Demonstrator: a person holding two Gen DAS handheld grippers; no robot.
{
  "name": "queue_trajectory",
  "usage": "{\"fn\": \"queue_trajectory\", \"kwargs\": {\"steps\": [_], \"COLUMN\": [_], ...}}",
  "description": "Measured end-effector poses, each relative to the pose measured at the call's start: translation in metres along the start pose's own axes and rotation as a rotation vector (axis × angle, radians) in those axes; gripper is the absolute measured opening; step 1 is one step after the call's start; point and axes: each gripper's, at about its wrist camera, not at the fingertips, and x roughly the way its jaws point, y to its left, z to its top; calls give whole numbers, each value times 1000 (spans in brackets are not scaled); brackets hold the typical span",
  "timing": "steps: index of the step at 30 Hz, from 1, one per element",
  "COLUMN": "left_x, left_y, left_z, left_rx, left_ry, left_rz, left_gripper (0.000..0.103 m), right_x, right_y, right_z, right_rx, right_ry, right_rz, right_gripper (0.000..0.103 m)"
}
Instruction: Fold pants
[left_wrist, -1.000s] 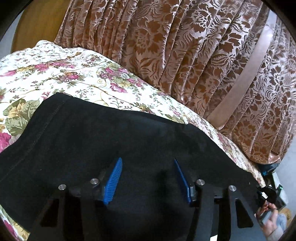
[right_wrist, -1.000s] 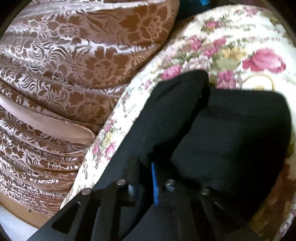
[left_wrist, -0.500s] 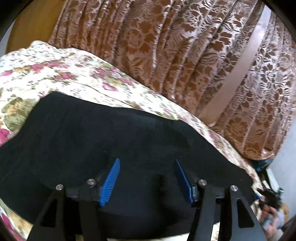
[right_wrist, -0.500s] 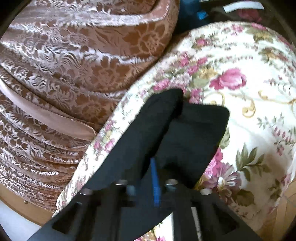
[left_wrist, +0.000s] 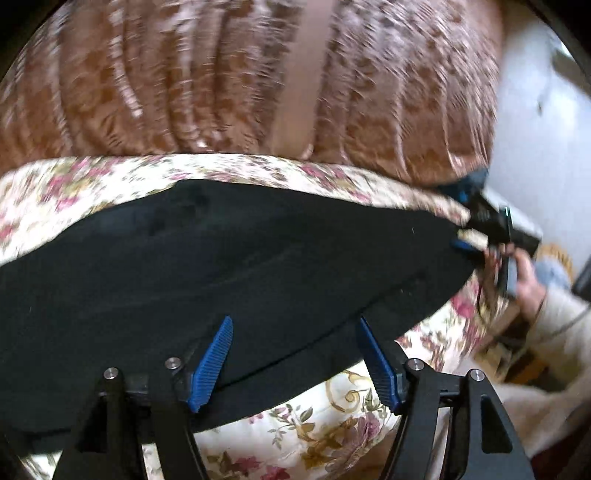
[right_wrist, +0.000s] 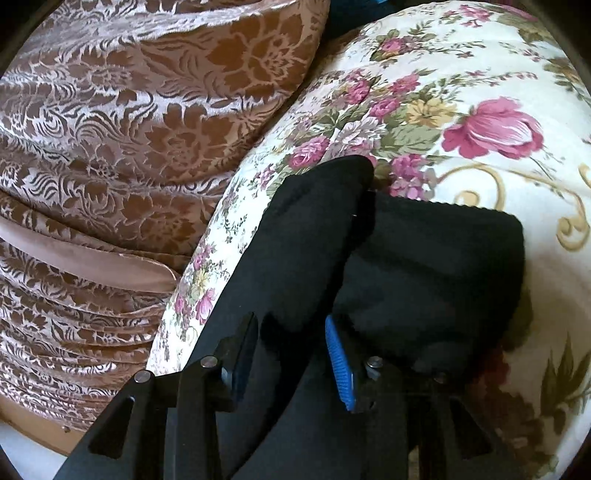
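Black pants (left_wrist: 221, 266) lie folded lengthwise on a flowered bedspread (left_wrist: 332, 413). My left gripper (left_wrist: 295, 354) is open and empty above the near edge of the pants. The right gripper shows at the far right end of the pants in the left wrist view (left_wrist: 476, 240). In the right wrist view the right gripper (right_wrist: 291, 354) is open, with a fold of the pants (right_wrist: 424, 266) lying between and under its fingers. The leg ends (right_wrist: 328, 184) lie doubled on the bedspread (right_wrist: 480, 92).
A brown patterned curtain (left_wrist: 221, 81) hangs right behind the bed and also fills the left of the right wrist view (right_wrist: 110, 129). A white wall (left_wrist: 535, 129) and the person's arm (left_wrist: 546, 306) are at the right.
The right gripper has opened and let go of the pants' end. The left gripper has pulled back and turned right, so the near edge of the pants and the bedspread now show.
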Motion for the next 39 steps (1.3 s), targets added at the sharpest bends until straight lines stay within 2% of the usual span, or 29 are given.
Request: {"fn": "queue_trajectory", "kwargs": {"steps": [2, 5, 9, 12, 14, 15, 17, 19, 20, 24, 30, 35, 39], "left_x": [9, 30, 36, 38, 40, 42, 44, 43, 42, 25, -12, -22, -10], "left_y": [-7, -14, -16, -18, -22, -24, -30, -33, -34, -29, -25, -22, -24], "left_z": [1, 3, 2, 2, 2, 1, 1, 3, 4, 11, 29, 22, 2], "left_rx": [53, 153, 233, 271, 290, 306, 319, 326, 329, 278, 226, 197, 208], "left_ry": [29, 88, 87, 88, 84, 83, 78, 67, 61, -9, -95, -72, -12], "left_rz": [5, 134, 160, 166, 167, 173, 177, 182, 184, 167, 105, 51, 51], "left_gripper": [70, 67, 64, 51, 36, 33, 18, 11, 9, 7, 7, 7, 7], "right_x": [2, 2, 0, -1, 3, 6, 10, 12, 14, 7, -34, -69, -67], "right_y": [1, -2, -4, -8, -9, -7, -4, -3, -3, -1, 27, 22, -6], "right_z": [1, 3, 8, 14, 17, 18, 19, 20, 20, 17, 12, 2, -9], "right_rx": [1, 19, 59, 110, 123, 120, 101, 91, 90, 88, -56, -104, -62], "right_ry": [7, 9, -3, -15, -11, -7, -13, -20, -24, -68, -141, -162, -127], "right_rz": [-3, 5, 21, 42, 32, 21, 0, -1, -5, 19, 67, 54, -6], "right_gripper": [39, 39, 39, 39, 39, 39, 33, 15, 12, 7, 6, 6, 6]}}
